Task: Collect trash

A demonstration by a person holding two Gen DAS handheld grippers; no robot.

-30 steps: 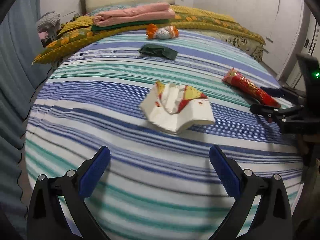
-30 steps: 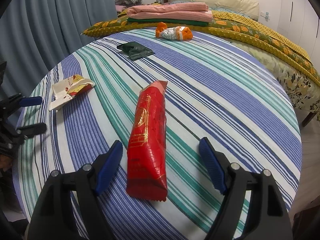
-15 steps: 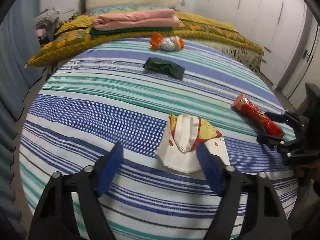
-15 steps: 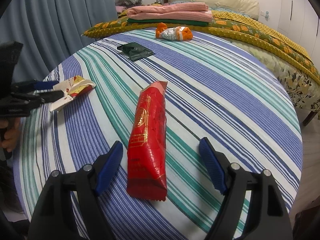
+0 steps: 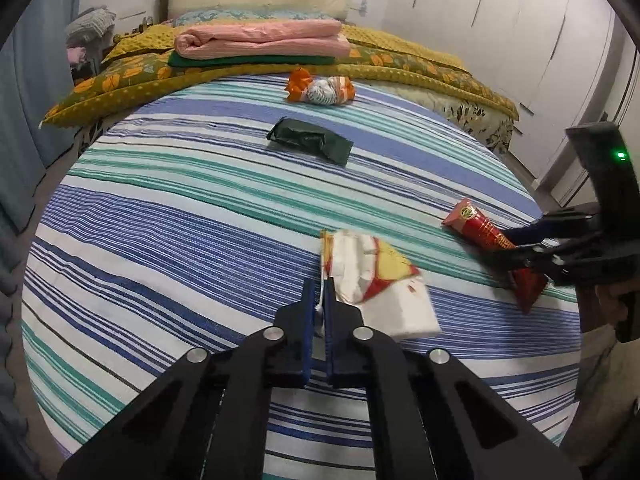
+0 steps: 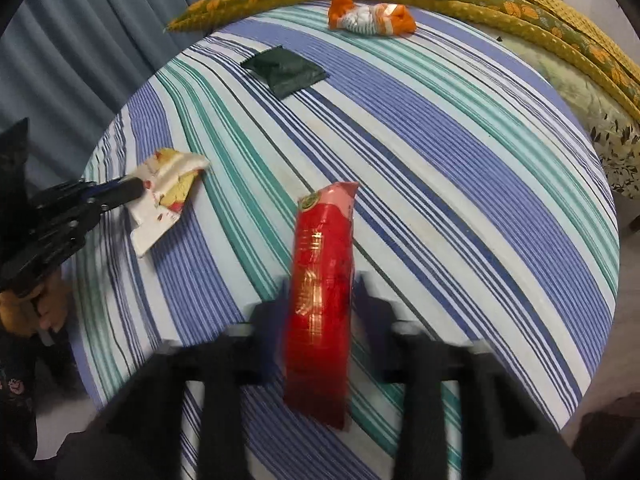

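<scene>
A crumpled white, red and yellow wrapper (image 5: 380, 280) (image 6: 164, 200) lies on the striped bed sheet (image 5: 180, 240). My left gripper (image 5: 319, 286) (image 6: 132, 190) is shut on the wrapper's near left edge. A long red snack packet (image 6: 322, 280) (image 5: 480, 232) lies lengthwise between the fingers of my right gripper (image 6: 322, 282) (image 5: 506, 246). Those jaws are closing, blurred, with the pads against the packet's sides. Farther up the bed lie a dark green packet (image 5: 310, 140) (image 6: 284, 70) and an orange and white wrapper (image 5: 320, 88) (image 6: 370, 16).
Folded pink and green blankets (image 5: 260, 38) rest on a yellow leaf-print quilt (image 5: 120, 80) by the pillow. Grey-blue curtains (image 6: 80, 40) hang along one side of the bed, white cupboard doors (image 5: 540, 60) along the other. A person's hand (image 6: 32, 304) holds the left gripper.
The left gripper moved up to the white wrapper and closed on its edge. The right gripper tipped downward and its jaws came in against the red packet.
</scene>
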